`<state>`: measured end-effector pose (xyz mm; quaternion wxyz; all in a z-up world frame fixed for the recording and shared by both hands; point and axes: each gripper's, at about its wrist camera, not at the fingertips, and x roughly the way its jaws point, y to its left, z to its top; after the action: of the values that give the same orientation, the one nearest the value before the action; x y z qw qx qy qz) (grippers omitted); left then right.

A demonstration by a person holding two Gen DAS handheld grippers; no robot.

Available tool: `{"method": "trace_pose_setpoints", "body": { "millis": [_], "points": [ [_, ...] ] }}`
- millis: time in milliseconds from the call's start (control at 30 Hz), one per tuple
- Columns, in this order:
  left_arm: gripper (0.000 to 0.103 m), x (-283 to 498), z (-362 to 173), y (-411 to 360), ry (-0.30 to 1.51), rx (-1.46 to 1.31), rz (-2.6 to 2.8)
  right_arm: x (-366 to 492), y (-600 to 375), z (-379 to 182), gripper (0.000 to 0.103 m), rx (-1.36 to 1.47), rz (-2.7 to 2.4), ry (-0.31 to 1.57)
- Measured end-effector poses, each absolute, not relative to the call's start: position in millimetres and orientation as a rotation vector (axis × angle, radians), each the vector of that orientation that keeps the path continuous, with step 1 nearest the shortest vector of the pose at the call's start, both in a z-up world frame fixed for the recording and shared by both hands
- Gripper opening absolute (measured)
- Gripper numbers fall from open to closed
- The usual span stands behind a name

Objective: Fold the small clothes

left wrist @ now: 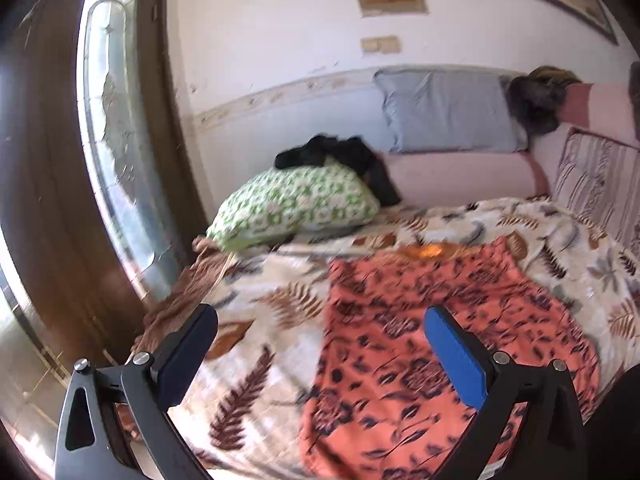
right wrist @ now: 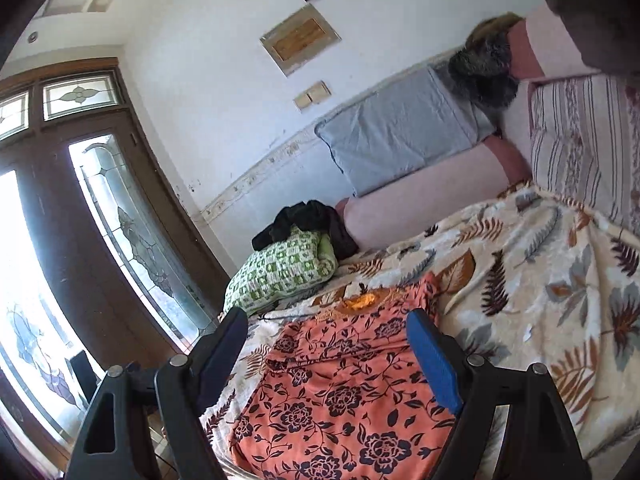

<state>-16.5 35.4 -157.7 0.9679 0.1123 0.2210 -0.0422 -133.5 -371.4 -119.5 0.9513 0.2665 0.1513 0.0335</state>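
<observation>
An orange garment [left wrist: 432, 320] printed with dark navy roses and leaves lies spread flat in the lower centre of both views, on the near part of the bed; its thin cloth shows a few soft creases, and a yellow-orange embroidered patch sits at its far edge. In the left wrist view the left gripper [left wrist: 320, 320] stands released, its jaws wide apart above the garment's left part, nothing between them. In the right wrist view the right gripper [right wrist: 328, 320] is likewise released, jaws wide over the cloth, gripping nothing. One finger of each carries a blue pad [left wrist: 456, 356]; the other looks dark. Under the garment is a plush cream blanket [left wrist: 260, 320] with brown and grey fern leaves. Toward the middle left rests a green-and-white patterned pillow [right wrist: 280, 276] with crumpled black clothing [right wrist: 304, 220] on it. A grey-blue pillow [right wrist: 396, 132] leans on the white wall, and a striped cushion [right wrist: 580, 132] stands at right. A dark wooden door [right wrist: 80, 220] with leaded glass fills the left.
</observation>
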Motion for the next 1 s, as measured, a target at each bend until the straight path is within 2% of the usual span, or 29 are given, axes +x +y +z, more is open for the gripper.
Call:
{"method": "trace_pose_setpoints", "body": {
  "millis": [100, 267, 467, 500, 567, 600, 633, 667, 800, 867, 967, 1000],
  "points": [
    [0.103, -5.8, -196.6, 81.5, 0.606, 0.201, 0.002, -102.3, -367.1, -148.8, 0.084, 0.583, 0.082, 0.385],
    [0.103, 6.3, -240.6, 116.6, 0.750, 0.101, 0.027, -65.3, -361.6, -195.1, 0.084, 0.612, 0.079, 0.531],
    [0.101, 34.8, -278.9, 110.9, 0.805, 0.055, -0.066, -52.7, -395.9, -249.4, 0.083, 0.670, -0.055, 0.670],
    [0.098, 39.7, -285.2, 109.7, 0.816, 0.054, -0.075, -54.2, -403.8, -256.7, 0.083, 0.680, -0.078, 0.686],
    [0.069, 54.0, -293.3, 108.8, 0.827, 0.020, -0.143, -58.8, -418.0, -268.9, 0.083, 0.698, -0.117, 0.702],
    [0.062, 59.8, -300.2, 108.2, 0.848, 0.007, -0.166, -62.0, -424.6, -274.1, 0.084, 0.714, -0.128, 0.703],
    [0.049, 65.9, -307.7, 106.8, 0.884, -0.007, -0.190, -65.0, -429.7, -279.8, 0.083, 0.726, -0.136, 0.705],
    [0.042, 70.8, -315.4, 104.4, 0.921, -0.028, -0.245, -67.4, -433.9, -285.6, 0.083, 0.735, -0.145, 0.714],
    [0.043, 74.7, -334.7, 91.1, 0.951, 0.005, -0.261, -72.7, -439.0, -298.2, 0.083, 0.746, -0.170, 0.746],
    [0.050, 73.5, -340.6, 88.1, 0.979, -0.030, -0.335, -73.1, -439.7, -303.5, 0.083, 0.754, -0.169, 0.761],
    [0.049, 67.8, -346.5, 79.2, 0.984, 0.050, -0.353, -70.2, -440.5, -311.7, 0.084, 0.754, -0.168, 0.793],
    [0.045, 67.0, -346.4, 78.4, 0.990, 0.051, -0.377, -69.1, -440.6, -315.1, 0.084, 0.755, -0.169, 0.811]
  ]
}}
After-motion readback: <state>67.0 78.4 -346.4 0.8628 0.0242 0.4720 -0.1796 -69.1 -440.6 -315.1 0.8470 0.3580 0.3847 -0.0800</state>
